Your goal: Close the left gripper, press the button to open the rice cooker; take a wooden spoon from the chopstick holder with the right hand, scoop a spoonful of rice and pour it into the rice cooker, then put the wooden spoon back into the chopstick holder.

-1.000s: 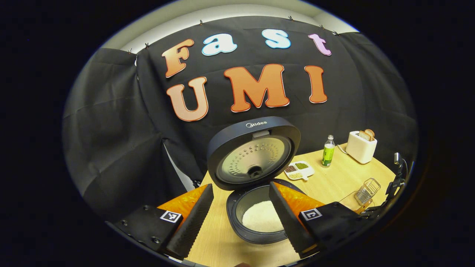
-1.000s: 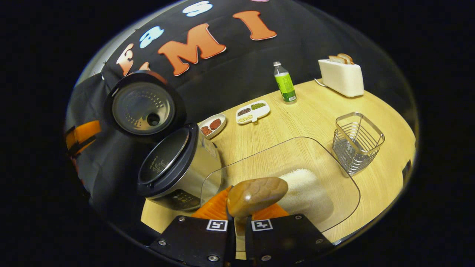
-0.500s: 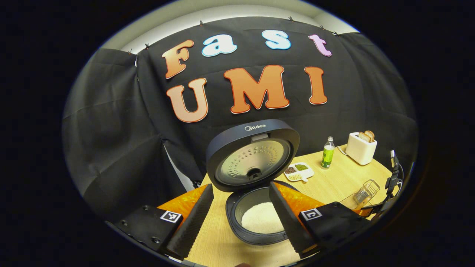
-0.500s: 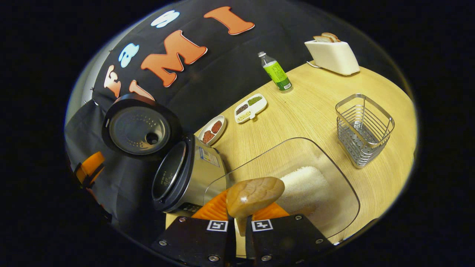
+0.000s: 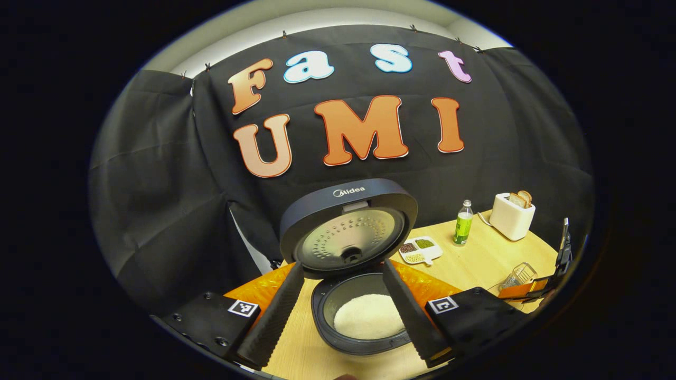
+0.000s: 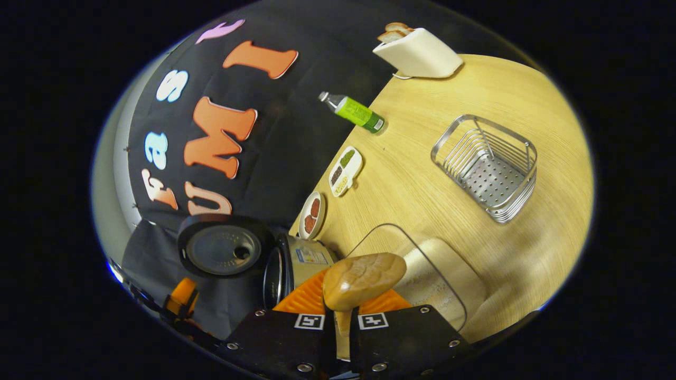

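The left gripper [image 5: 340, 311] hangs over the near edge of the table [image 5: 486, 258] with its fingers [image 5: 274, 311] spread wide and nothing between them; past the gap stands the cooker [image 5: 359, 316], its lid [image 5: 348, 232] tipped up and back, white rice [image 5: 367, 315] heaped in the pot. In the right gripper view the scene is rolled hard to one side; the right gripper [image 6: 342, 327] has its fingers pressed on the handle of the spoon [image 6: 364, 277], whose bowl sticks up just ahead of them, back towards the camera, so I cannot tell whether it carries rice. Under and beyond the bowl lies a clear bin [image 6: 422, 274] with rice in its bottom; the cooker [image 6: 296, 264] sits just beside it, lid [image 6: 222, 245] open. The wire holder [image 6: 488, 169] stands well apart on the table [image 6: 422, 174], with no spoon in it. Near the wall sit a split dish [image 6: 343, 170] of beans, a small oval plate [image 6: 311, 215], a green bottle [image 6: 355, 112] and a toaster [image 6: 417, 53] with bread in its slots.
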`<state>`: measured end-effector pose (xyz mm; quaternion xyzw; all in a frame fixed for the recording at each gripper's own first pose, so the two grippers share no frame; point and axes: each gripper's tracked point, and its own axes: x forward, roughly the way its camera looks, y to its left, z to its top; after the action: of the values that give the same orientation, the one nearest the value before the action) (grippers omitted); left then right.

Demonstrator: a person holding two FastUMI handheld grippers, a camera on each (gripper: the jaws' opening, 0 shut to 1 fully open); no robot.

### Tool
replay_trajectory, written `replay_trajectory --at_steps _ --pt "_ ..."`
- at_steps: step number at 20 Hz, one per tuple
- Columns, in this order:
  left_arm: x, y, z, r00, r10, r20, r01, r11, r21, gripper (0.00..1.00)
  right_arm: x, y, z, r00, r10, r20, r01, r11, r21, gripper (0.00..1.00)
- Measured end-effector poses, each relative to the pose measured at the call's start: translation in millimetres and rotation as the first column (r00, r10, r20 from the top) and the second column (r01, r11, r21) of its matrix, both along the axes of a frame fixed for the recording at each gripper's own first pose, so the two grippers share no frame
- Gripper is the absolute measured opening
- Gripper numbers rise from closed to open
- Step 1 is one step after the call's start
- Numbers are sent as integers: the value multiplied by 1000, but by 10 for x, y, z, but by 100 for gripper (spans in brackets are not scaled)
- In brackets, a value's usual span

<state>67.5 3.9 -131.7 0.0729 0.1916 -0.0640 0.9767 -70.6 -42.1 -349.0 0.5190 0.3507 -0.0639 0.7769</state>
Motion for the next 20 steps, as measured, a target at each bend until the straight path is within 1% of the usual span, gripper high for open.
replay_trajectory --at_steps 1,2,5,6,7,10,11,12,13,16,20 --pt "0 -28 0 1000 1 1 -1 1000 -4 94 15 -77 57 1000 -22 7 22 999 24 9" --pt "2 -54 0 1000 3 1 -3 1000 -5 100 25 -161 120 999 -43 11 43 998 49 9" --pt "-14 -148 -4 1000 8 3 -8 1000 -18 100 64 -344 382 995 -90 43 84 988 126 9" --pt "-19 -172 10 1000 12 6 -11 1000 -23 94 78 -382 479 993 -103 54 93 983 158 9" --pt "-34 -191 21 1000 16 11 -16 1000 -27 94 115 -407 568 991 -113 65 99 977 192 9" --pt "-67 -203 67 999 32 24 -31 999 -37 94 255 -411 758 985 -146 88 113 947 300 9" --pt "-81 -191 70 999 39 29 -37 999 -39 100 283 -407 825 983 -160 90 120 932 341 9" --pt "-102 -173 89 998 46 34 -45 998 -42 94 324 -410 888 981 -173 91 126 916 380 9" --pt "-135 -142 108 998 57 37 -55 998 -43 100 382 -393 952 979 -182 96 127 901 414 9" --pt "-202 -13 98 994 101 35 -99 994 -56 100 558 -228 1096 979 -173 107 102 871 480 9" --pt "-321 230 120 983 181 35 -177 980 -88 100 774 109 1254 986 -110 128 33 871 490 9"
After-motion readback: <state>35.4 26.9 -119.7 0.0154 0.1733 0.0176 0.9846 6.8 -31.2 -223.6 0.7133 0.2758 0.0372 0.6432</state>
